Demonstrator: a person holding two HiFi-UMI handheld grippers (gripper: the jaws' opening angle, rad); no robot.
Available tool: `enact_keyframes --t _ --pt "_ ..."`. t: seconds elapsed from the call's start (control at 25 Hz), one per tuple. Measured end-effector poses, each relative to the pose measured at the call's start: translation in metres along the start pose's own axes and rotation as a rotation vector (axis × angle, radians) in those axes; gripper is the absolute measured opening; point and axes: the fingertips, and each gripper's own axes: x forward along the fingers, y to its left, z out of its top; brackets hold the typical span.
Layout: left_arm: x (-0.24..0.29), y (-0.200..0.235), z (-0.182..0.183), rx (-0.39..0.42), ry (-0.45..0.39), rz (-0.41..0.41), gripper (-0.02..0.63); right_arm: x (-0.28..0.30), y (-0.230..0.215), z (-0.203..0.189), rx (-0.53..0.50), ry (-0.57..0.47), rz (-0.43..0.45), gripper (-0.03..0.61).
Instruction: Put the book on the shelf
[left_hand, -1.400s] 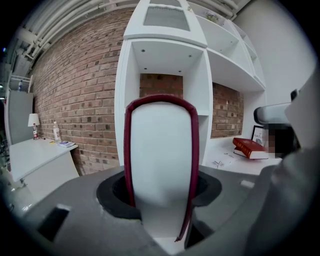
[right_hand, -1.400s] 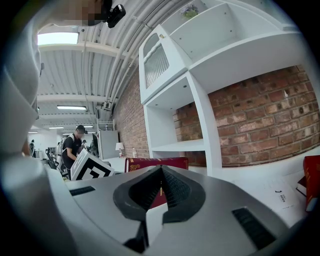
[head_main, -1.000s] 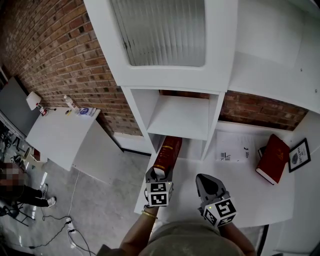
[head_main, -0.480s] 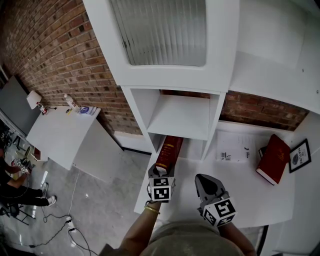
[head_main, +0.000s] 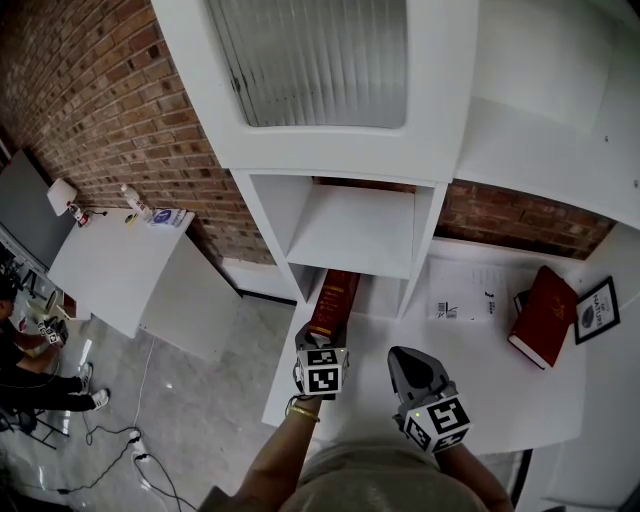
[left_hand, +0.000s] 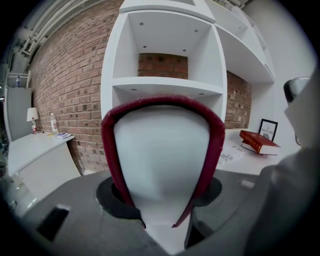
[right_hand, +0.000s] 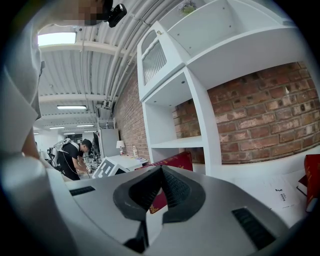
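Low and left of centre, the left gripper (head_main: 322, 347) is clamped on the near end of the red book (head_main: 334, 298). The book stands on edge, its far end inside the bottom opening of the white shelf (head_main: 275, 220). Just right of it, the right gripper (head_main: 413, 368) has its jaws closed together on nothing, and a second red book (head_main: 541, 317) lies flat at far right.

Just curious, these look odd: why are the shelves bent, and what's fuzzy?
Left gripper view: wide lens bows the shelf unit, corners go black, the red book sits too close and blurs. Right gripper view: same bowing; ceiling lamp glares.
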Motion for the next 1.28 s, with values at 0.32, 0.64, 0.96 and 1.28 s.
enact_keyframes --t 0.32,0.64,0.96,1.28 --pt "0.015 -0.001 -0.006 -0.005 0.016 -0.001 0.236 0.001 -0.006 -0.003 0.016 0.016 -0.006 0.006" --pt "0.023 0.000 -0.001 -0.003 0.010 -0.003 0.236 0.004 -0.009 -0.005 0.022 0.021 -0.008 0.006" --pt "0.035 0.000 0.002 -0.003 0.012 -0.011 0.236 0.008 -0.013 -0.006 0.029 0.024 -0.019 0.006" --pt "0.046 0.001 0.010 -0.009 0.025 -0.021 0.235 0.010 -0.016 -0.005 0.031 0.034 -0.024 0.006"
